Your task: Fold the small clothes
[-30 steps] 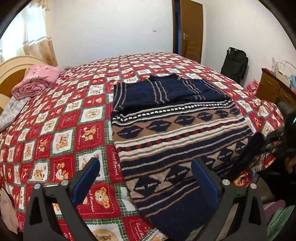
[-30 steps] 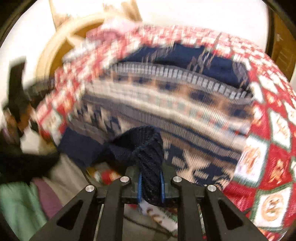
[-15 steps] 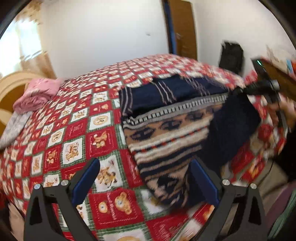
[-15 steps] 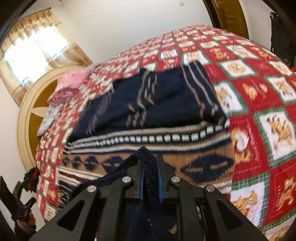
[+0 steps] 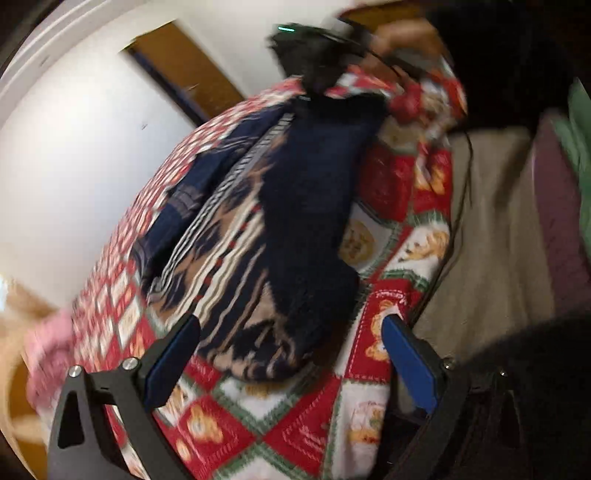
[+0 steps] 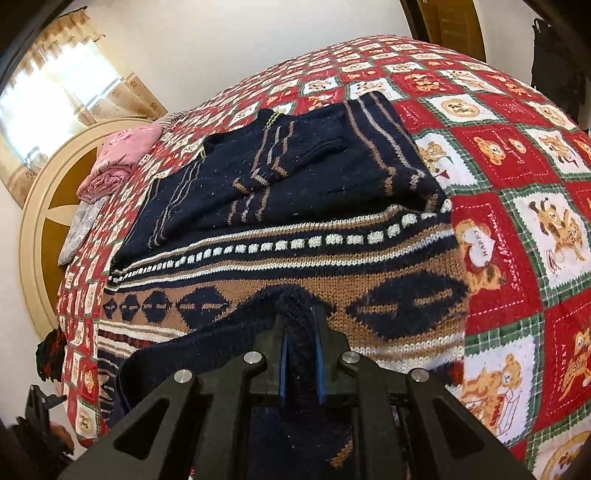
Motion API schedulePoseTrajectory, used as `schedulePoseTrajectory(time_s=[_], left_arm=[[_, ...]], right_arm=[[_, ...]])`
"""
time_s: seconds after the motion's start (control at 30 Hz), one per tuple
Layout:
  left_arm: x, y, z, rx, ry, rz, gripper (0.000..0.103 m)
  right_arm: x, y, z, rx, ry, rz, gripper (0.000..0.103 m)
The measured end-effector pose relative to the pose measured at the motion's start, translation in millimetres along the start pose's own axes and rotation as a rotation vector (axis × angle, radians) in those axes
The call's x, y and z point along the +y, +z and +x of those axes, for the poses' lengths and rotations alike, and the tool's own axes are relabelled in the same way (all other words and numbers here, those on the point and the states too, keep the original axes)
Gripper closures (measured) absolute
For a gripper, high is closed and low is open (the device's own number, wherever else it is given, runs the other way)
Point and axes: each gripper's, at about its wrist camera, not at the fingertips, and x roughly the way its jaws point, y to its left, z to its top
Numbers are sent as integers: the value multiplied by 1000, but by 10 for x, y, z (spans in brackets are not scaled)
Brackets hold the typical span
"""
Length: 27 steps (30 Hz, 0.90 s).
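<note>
A navy, tan and white patterned knit sweater (image 6: 295,236) lies on the bed, its sleeves folded over the chest. My right gripper (image 6: 301,354) is shut on the sweater's dark hem and holds it over the patterned body, so the lower part is folded up. In the blurred, tilted left wrist view the sweater (image 5: 258,229) shows with its dark underside turned over, and the right gripper (image 5: 314,55) holds its far end. My left gripper (image 5: 291,354) is open and empty, just above the sweater's near fold.
A red, white and green teddy-bear quilt (image 6: 517,177) covers the bed. Pink folded clothes (image 6: 122,155) and a grey garment (image 6: 81,225) lie by the round headboard (image 6: 40,206). A door (image 6: 450,22) stands behind. The bed edge and floor (image 5: 498,221) lie to the right in the left wrist view.
My right gripper has carried the hem up from the bed's edge and over the sweater body. My left gripper has swung and tilted towards the sweater's near edge, still open.
</note>
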Motion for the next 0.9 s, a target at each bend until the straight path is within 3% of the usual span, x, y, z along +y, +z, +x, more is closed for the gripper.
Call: schedulePoseTrajectory(time_s=[0.13, 0.23, 0.3, 0.37, 0.5, 0.6, 0.73, 0.8, 0.9], left_arm=[[15, 56, 417, 102, -20, 8, 11], [-29, 10, 695, 181, -21, 26, 25], [-83, 16, 799, 221, -22, 47, 39], [-46, 79, 757, 179, -40, -6, 48], [322, 178, 616, 102, -188, -262, 74], [715, 216, 504, 21, -246, -454, 82], [1266, 168, 436, -73, -236, -746, 83], [1587, 58, 563, -50, -185, -924, 83], [1784, -109, 797, 14, -157, -1036, 83]], right_arm=[[-28, -14, 10, 6, 8, 9, 91], [-83, -31, 47, 17, 17, 22, 91], [-112, -38, 65, 19, 26, 31, 91], [-131, -34, 65, 19, 41, 45, 91], [-85, -15, 16, 24, 51, 25, 91], [-33, 63, -124, -12, 77, 17, 91], [-40, 156, -212, -58, 112, 35, 91], [4, 145, -144, -50, 78, 3, 91], [-23, 92, -21, -27, 58, 2, 91]])
